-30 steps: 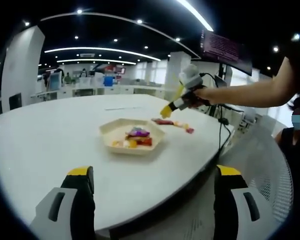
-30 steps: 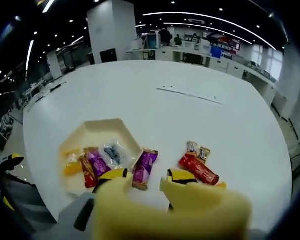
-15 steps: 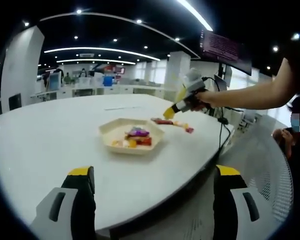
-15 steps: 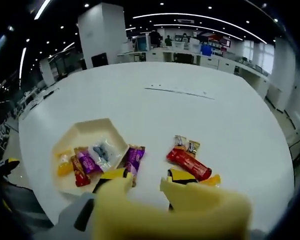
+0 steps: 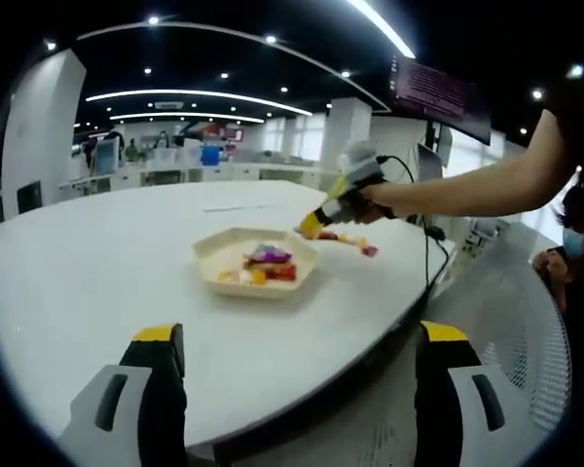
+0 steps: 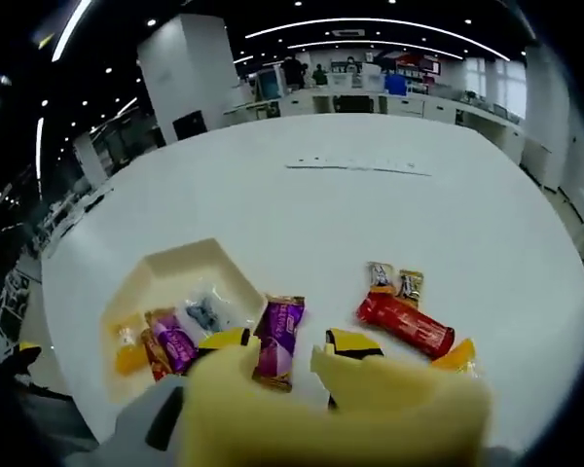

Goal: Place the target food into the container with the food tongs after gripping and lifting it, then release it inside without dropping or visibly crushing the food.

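White laminate covers the round table [image 6: 273,195], and on it sits a cream, six-sided container [image 6: 161,287] already holding several wrapped sweets: an orange one, a red-brown one, a purple one and a greyish one. In the right gripper view the yellow food tongs [image 6: 331,409] rise from the bottom edge, carried by the right hand-held gripper [image 6: 282,342]; their two tips stand apart with a gap between them. A purple wrapped snack [image 6: 277,341] lies in that gap, leaning on the container's near rim, and whether the tips touch it I cannot tell. Whether the right hand-held gripper's own jaws are squeezed on the tongs is hidden behind the yellow arms.

To the right of the tongs, loose on the table, lie a long red bar [image 6: 406,324], two small brown-and-gold packets [image 6: 394,280] just beyond it, and an orange packet [image 6: 457,356] near the table's edge. A thin pale strip [image 6: 360,166] lies further out, well apart from everything.

In the left gripper view the left hand-held gripper [image 5: 297,389] hangs low at the table's near edge, its jaws wide apart and holding nothing. Across the table a person's arm [image 5: 467,190] reaches in with the tongs above the loose snacks beside the container. A white mesh chair back [image 5: 511,321] stands to the right.
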Demonstrator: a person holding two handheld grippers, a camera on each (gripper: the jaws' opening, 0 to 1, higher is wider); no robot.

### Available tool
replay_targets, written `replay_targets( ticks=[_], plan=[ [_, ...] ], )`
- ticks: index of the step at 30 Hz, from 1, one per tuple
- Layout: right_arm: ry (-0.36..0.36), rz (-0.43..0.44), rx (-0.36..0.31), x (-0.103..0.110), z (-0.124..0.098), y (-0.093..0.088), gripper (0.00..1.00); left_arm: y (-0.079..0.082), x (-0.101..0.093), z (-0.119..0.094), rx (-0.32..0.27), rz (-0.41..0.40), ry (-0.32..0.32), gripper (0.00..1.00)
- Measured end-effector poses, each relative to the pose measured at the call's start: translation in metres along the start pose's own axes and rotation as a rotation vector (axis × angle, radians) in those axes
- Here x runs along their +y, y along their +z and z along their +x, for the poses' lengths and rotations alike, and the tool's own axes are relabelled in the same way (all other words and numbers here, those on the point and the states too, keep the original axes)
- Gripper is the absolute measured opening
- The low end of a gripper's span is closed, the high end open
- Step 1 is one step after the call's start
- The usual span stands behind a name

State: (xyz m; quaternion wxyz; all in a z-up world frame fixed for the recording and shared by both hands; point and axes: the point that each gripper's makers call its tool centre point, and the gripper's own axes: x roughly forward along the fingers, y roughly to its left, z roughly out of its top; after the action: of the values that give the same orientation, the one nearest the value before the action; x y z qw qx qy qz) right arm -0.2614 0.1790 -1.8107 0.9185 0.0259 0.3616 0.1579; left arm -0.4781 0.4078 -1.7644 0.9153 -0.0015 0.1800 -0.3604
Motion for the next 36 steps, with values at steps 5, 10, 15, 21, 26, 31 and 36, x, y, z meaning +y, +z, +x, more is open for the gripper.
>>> replay_targets(
  ticks=[5, 10, 15, 21, 26, 31, 36],
  plan=[
    [0.005, 0.010, 0.013, 0.003, 0.008, -0.001, 0.30, 0.000, 0.001, 0.000, -0.001, -0.003, 0.002, 0.95],
    [-0.009, 0.011, 0.031, 0.000, 0.013, -0.007, 0.30, 0.001, 0.000, 0.000, 0.000, -0.002, 0.003, 0.95],
    [-0.012, 0.003, 0.019, -0.001, 0.013, -0.004, 0.29, 0.000, 0.001, 0.000, 0.002, -0.004, 0.006, 0.95],
    [-0.019, 0.012, 0.025, -0.006, 0.012, -0.007, 0.29, 0.000, 0.001, 0.000, 0.005, -0.005, 0.006, 0.94],
    [-0.032, -0.035, 0.035, -0.009, 0.010, -0.010, 0.28, 0.000, 0.001, 0.000, 0.008, -0.005, 0.006, 0.94],
    [-0.045, -0.077, 0.047, -0.016, 0.001, -0.016, 0.29, 0.000, 0.001, 0.000, 0.005, -0.003, 0.006, 0.94],
    [-0.076, -0.079, 0.036, -0.031, -0.008, -0.019, 0.29, -0.001, 0.000, 0.000, 0.006, -0.004, 0.001, 0.94]
  ],
)
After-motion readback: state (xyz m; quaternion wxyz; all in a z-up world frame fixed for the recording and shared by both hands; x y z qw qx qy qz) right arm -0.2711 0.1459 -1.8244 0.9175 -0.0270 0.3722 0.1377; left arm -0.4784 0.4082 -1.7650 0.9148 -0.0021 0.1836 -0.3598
